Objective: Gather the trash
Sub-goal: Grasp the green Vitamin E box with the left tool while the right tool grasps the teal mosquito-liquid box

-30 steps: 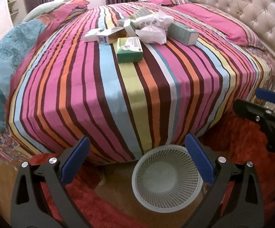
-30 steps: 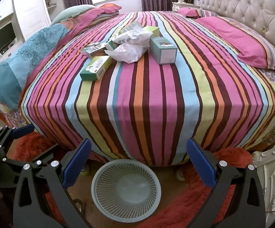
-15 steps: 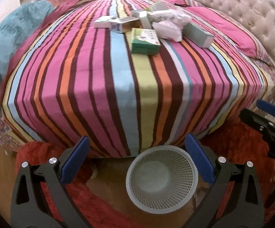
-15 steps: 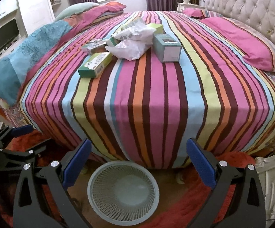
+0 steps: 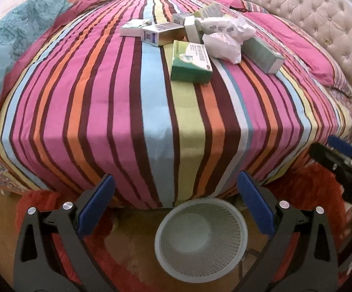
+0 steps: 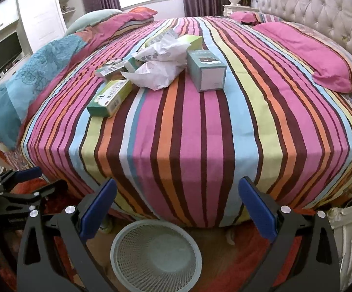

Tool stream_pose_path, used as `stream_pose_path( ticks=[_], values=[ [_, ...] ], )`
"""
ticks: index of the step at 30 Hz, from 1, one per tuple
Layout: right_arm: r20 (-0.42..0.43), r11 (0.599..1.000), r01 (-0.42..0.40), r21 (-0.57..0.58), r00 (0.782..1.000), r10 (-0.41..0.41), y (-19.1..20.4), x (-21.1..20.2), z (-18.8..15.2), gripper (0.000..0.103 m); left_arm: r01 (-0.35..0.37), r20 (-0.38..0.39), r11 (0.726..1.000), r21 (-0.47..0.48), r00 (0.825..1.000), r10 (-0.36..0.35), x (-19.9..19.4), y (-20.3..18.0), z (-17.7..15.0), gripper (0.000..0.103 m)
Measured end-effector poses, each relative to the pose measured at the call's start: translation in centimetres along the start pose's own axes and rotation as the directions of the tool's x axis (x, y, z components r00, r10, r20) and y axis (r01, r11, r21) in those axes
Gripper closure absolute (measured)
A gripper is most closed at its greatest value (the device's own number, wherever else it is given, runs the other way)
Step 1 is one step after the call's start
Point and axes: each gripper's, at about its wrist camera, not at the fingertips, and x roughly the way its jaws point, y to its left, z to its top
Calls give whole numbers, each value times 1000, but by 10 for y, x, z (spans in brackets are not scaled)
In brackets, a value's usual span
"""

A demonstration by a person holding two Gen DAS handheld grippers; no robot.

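Observation:
Trash lies in a pile on the striped bed (image 5: 117, 112): a green box (image 5: 191, 62) nearest the foot, crumpled white paper (image 5: 223, 46), a teal box (image 5: 263, 53) and several small cartons (image 5: 162, 33). The same pile shows in the right wrist view: green box (image 6: 110, 95), paper (image 6: 158, 68), teal box (image 6: 206, 70). A white mesh waste basket (image 5: 201, 239) (image 6: 156, 251) stands empty on the floor at the bed's foot. My left gripper (image 5: 176, 202) and right gripper (image 6: 177, 204) are both open and empty, held above the basket, short of the bed.
A red rug (image 5: 39, 209) lies around the bed's foot. A tufted headboard (image 6: 321, 9) and pink pillow (image 6: 321, 56) are at the right, a blue-pink duvet (image 6: 42, 68) at the left. A white carved nightstand (image 6: 351, 241) stands at the right.
Both grippers have risen and moved forward toward the bed; the trash pile looks nearer and the basket sits lower between the fingers. Both stay open.

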Motion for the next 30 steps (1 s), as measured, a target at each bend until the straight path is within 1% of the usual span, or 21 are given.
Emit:
stream_pose_path(
  ticks=[3,4,7,8,11,18,20,23,25,27,30],
  values=[
    [2,1000,-7,31,1000,6,-6,5,10,8,2,9,1000,-10,1000,-2,4,-3,15,6],
    [6,999,5,32,1000,-5,-8,6,13,8,-6,9,1000,-11,1000,6,6,-5,21,6],
    [15,997,77,-10,997,-77,-6,13,26,8,-16,19,999,-38,1000,16,12,-6,37,6],
    [17,996,83,-20,996,-83,-7,15,31,8,-15,24,999,-48,1000,16,14,-6,42,6],
    [33,997,77,-23,997,-76,-11,20,43,8,-10,32,998,-64,999,12,21,-7,56,6],
    [110,1000,1,-2,994,-1,-30,33,82,8,-32,53,998,-58,998,35,40,-16,82,6],
    [127,1000,13,-10,992,-12,-34,39,92,8,-46,57,997,-56,997,49,46,-16,91,6],
    [124,999,-32,-22,992,35,-39,49,103,8,-50,57,996,-70,997,54,55,-14,101,6],
    [115,999,-28,-39,993,32,-40,57,107,8,-54,52,995,-84,997,59,62,-12,107,6],
    [100,997,-41,-61,994,47,-39,64,112,8,-57,47,994,-90,997,62,67,-12,112,6],
    [92,996,-43,-84,994,51,-39,73,118,8,-69,40,994,-84,997,73,75,-15,117,6]
  ],
)
